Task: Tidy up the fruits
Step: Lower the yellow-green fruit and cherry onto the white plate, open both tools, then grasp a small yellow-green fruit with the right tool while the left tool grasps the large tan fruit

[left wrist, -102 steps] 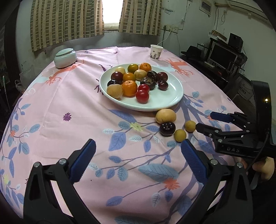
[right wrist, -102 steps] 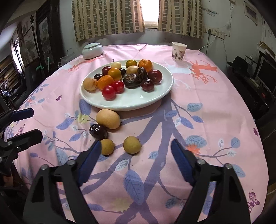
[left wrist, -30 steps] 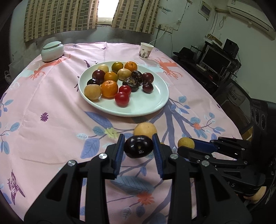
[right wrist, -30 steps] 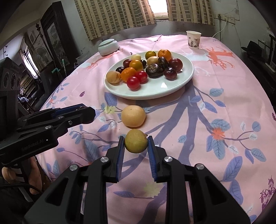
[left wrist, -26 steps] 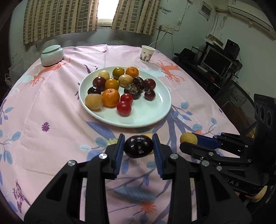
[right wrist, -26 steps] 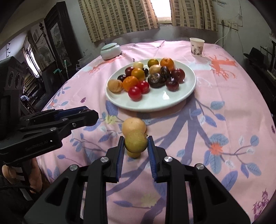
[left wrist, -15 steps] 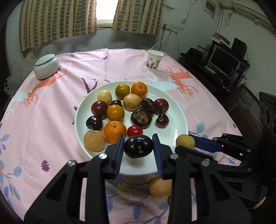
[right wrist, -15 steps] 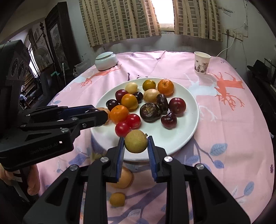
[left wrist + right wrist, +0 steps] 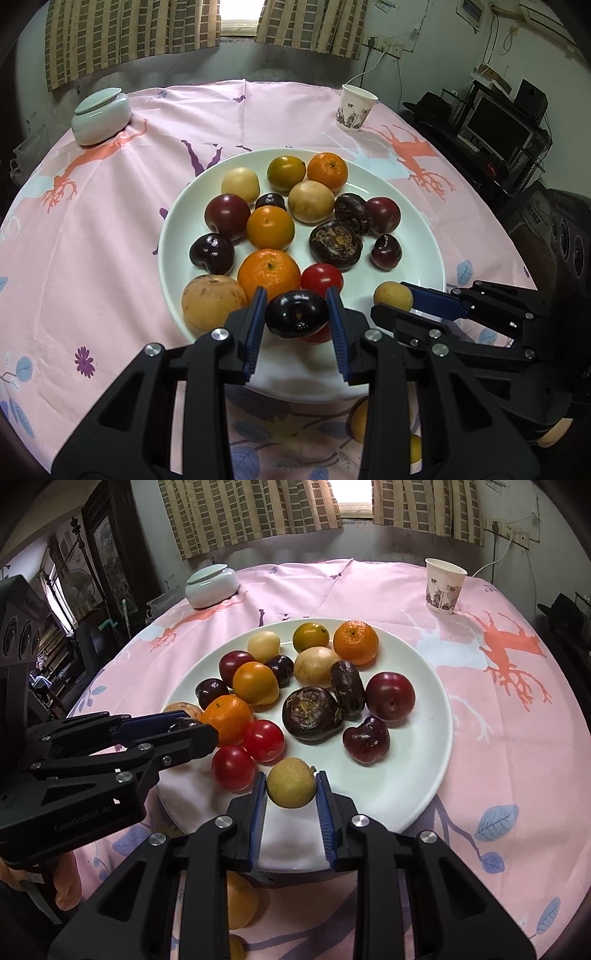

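Clamping a dark plum (image 9: 297,314), the left tool (image 9: 297,317) hides 1 red tomato (image 9: 233,768); right tool (image 9: 291,788) grips a yellow fruit (image 9: 291,782).

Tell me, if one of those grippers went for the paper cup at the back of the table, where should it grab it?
Probably around the side wall of the paper cup, below the rim, coming in level from the plate side. It stands upright and widens toward the open top, so a pinch across the middle should hold, and nothing stands close around it.
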